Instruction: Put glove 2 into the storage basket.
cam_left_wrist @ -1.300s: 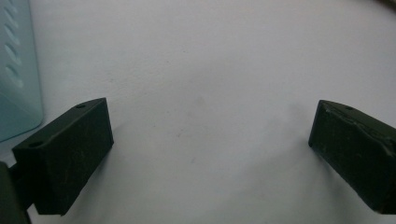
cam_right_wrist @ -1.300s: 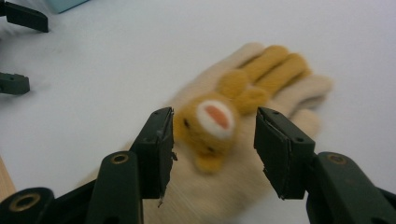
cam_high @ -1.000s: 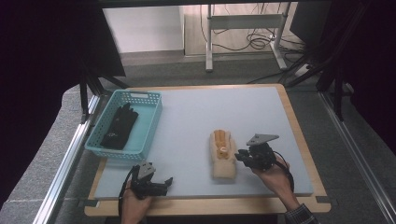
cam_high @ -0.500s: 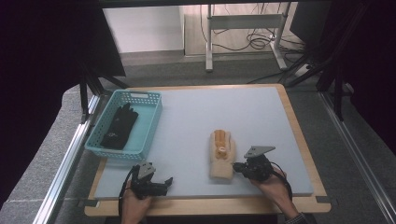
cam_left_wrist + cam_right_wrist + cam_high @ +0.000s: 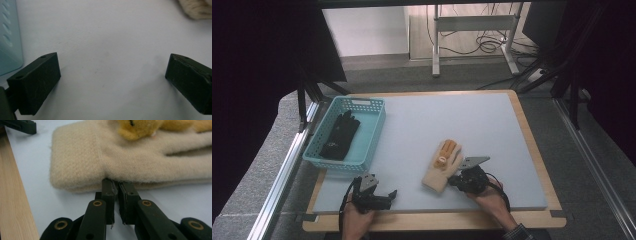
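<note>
A beige knitted glove (image 5: 441, 172) with an orange patch (image 5: 447, 149) lies flat on the pale blue mat, right of centre. My right gripper (image 5: 457, 178) is low at the glove's near right edge. In the right gripper view its jaws (image 5: 116, 181) stand together, having just closed, tips pressed against the glove's (image 5: 125, 157) cuff edge with no fabric seen between them. My left gripper (image 5: 389, 196) rests near the front edge of the mat, open wide over bare mat (image 5: 112, 82). A black glove (image 5: 339, 135) lies in the teal basket (image 5: 362, 102).
The basket stands at the mat's left; its wall (image 5: 8, 42) is close to my left gripper. The table's wooden border (image 5: 10, 195) runs just beside my right gripper. Metal rails flank the table, and a desk frame with cables stands beyond the far edge.
My right gripper has dropped lower and slid left up to the beige glove's edge. The glove and my left gripper have stayed where they were.
</note>
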A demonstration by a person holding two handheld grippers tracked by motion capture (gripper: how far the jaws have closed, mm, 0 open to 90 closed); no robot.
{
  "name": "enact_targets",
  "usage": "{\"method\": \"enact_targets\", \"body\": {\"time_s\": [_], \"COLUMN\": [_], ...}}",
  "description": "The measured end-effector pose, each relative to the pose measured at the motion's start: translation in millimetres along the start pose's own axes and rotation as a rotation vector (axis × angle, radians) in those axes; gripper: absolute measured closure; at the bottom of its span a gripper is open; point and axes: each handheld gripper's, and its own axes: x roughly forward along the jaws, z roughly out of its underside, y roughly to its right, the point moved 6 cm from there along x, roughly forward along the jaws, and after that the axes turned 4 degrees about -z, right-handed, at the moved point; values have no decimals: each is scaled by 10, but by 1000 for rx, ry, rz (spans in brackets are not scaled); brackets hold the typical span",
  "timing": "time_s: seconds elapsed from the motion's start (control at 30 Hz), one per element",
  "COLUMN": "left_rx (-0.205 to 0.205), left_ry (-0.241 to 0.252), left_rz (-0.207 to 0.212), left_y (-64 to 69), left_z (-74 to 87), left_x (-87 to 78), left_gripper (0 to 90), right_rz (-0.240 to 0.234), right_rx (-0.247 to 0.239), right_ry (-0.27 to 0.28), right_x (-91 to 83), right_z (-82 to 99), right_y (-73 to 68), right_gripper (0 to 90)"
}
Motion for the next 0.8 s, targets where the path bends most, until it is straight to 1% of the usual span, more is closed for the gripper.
{"method": "enact_targets", "body": {"time_s": [0.07,0.1,0.13,0.17,0.2,0.23,0.27,0.3,0.4,0.5,0.53,0.67,0.8], "left_rx": [-1,0,0,0,0,0,0,0,0,1,0,0,0], "left_ry": [0,0,0,0,0,0,0,0,0,-1,-1,0,0], "left_rz": [0,0,0,0,0,0,0,0,0,-1,-1,0,0], "left_y": [0,0,0,0,0,0,0,0,0,0,0,1,1], "left_z": [0,0,0,0,0,0,1,1,1,1,1,0,0], "left_x": [0,0,0,0,0,-1,-1,-1,-1,-2,-2,-1,0], "left_gripper": [0,0,0,0,0,0,1,1,1,1,1,1,1], "right_rz": [-6,-6,-11,-11,-13,-13,-16,-16,-9,-8,-7,-4,14], "right_rx": [-1,-1,-2,-2,2,2,3,3,1,-6,-4,-5,-12], "right_ry": [4,4,6,6,10,10,15,15,21,24,29,29,29], "right_x": [70,70,124,124,174,174,217,217,292,314,354,348,266], "right_z": [-57,-57,-92,-92,-124,-124,-154,-154,-221,-237,-265,-262,-218], "right_y": [-22,-22,-33,-33,-39,-39,-40,-40,-39,-36,-41,-49,-45], "right_gripper": [815,815,815,815,815,815,815,815,815,815,815,805,777]}}
